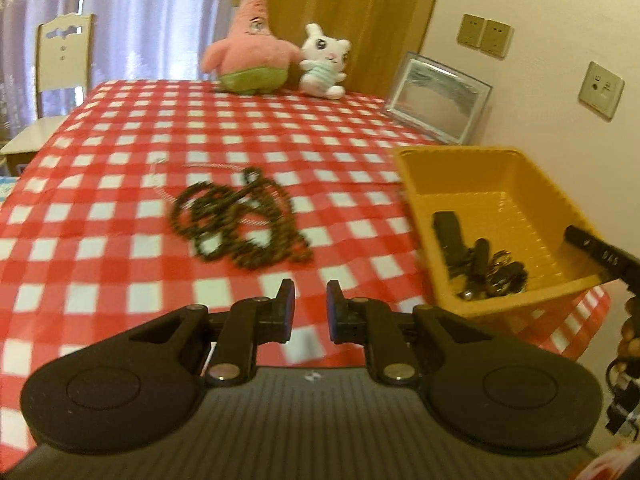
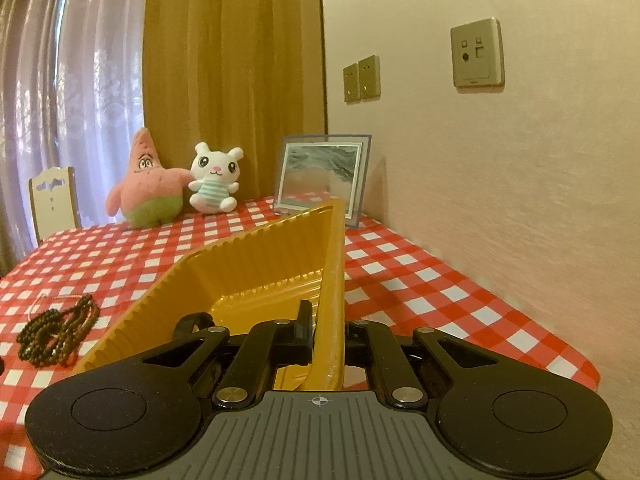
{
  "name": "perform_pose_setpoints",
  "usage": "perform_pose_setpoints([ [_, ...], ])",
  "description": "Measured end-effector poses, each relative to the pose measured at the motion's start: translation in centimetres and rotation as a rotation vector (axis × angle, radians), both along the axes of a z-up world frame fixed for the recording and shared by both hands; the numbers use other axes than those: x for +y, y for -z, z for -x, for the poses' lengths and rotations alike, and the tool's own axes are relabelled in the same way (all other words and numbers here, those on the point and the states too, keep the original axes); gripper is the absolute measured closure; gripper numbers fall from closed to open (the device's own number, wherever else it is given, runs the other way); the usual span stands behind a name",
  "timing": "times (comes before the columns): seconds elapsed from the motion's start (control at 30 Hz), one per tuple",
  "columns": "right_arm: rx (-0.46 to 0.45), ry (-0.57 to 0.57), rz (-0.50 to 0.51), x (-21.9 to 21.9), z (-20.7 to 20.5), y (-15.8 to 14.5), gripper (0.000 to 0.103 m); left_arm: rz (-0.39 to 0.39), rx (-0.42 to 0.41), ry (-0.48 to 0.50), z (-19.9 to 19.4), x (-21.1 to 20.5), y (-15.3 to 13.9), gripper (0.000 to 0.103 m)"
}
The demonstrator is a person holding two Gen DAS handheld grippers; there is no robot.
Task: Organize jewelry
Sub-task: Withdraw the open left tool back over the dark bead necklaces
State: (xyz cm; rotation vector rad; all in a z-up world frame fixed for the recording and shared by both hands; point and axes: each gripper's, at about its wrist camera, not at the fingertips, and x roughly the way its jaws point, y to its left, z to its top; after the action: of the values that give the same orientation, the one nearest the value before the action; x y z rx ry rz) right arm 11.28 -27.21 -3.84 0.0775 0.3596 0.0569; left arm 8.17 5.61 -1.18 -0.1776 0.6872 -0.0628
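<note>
A dark beaded necklace [image 1: 240,222] lies tangled on the red checked tablecloth [image 1: 120,248], with a thin silver chain [image 1: 160,178] beside it. My left gripper [image 1: 311,312] is open and empty, just short of the beads. A yellow tray [image 1: 500,184] is tilted up off the table at the right; dark jewelry pieces [image 1: 480,260] lie in its low end. My right gripper [image 2: 326,334] is shut on the yellow tray's wall [image 2: 334,280]. Its finger shows in the left wrist view [image 1: 600,254]. The necklace also shows in the right wrist view [image 2: 60,326].
A pink starfish plush [image 1: 250,48] and a white bunny plush [image 1: 324,64] sit at the table's far edge. A framed picture [image 1: 436,98] leans on the wall at the right. A white chair [image 1: 56,68] stands at the far left.
</note>
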Motion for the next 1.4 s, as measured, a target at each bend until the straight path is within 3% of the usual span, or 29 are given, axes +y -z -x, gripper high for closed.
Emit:
perform_pose_setpoints([
  [0.57, -0.011, -0.025, 0.074, 1.6, 0.9, -1.0, 0.096, 0.021, -0.022, -0.055, 3.0, 2.4, 0.7, 0.089],
  [1.1, 0.003, -0.019, 0.009, 0.1, 1.3, 0.1, 0.096, -0.036, 0.005, 0.001, 0.7, 0.9, 1.8, 0.089],
  [1.4, 0.007, -0.022, -0.01, -0.4, 1.1, 0.3, 0.096, -0.06, 0.019, -0.013, -0.6, 0.9, 2.5, 0.089],
])
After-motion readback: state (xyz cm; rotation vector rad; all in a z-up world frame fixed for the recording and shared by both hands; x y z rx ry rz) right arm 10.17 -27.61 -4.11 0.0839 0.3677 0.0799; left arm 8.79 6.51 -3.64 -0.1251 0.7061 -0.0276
